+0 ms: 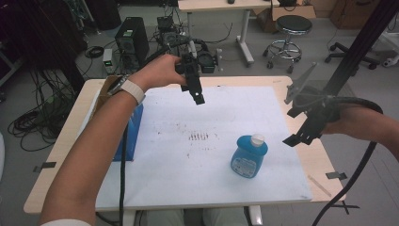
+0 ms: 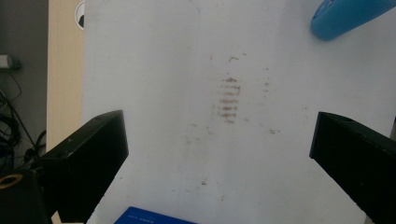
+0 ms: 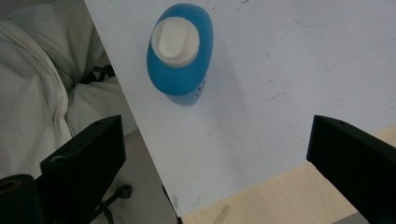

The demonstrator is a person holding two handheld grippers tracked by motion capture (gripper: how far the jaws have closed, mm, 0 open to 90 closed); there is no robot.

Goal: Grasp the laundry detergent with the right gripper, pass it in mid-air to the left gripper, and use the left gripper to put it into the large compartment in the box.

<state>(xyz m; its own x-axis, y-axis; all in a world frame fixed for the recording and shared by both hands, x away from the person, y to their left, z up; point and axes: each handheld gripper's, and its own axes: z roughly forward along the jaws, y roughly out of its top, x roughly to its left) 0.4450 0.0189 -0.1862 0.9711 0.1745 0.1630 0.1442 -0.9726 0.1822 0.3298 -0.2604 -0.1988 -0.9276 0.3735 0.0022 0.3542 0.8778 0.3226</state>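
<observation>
A blue bottle (image 1: 249,155) with a white cap stands upright on the white sheet (image 1: 211,122), toward the front right. It also shows from above in the right gripper view, blue bottle (image 3: 182,51). My left gripper (image 1: 197,95) hangs over the sheet's far middle, open and empty. In the left gripper view the left gripper (image 2: 219,154) looks down on brown smudges (image 2: 229,98), with an edge of the bottle (image 2: 345,16) at top right. My right gripper (image 1: 297,136) hovers open to the right of the bottle, above the sheet's right edge, holding nothing.
A blue flat box (image 1: 129,134) lies at the sheet's left edge, partly under my left forearm. The wooden table (image 1: 324,165) shows bare strips at left and right. Behind the table are a computer tower (image 1: 131,40), cables, a stool (image 1: 291,28) and another desk.
</observation>
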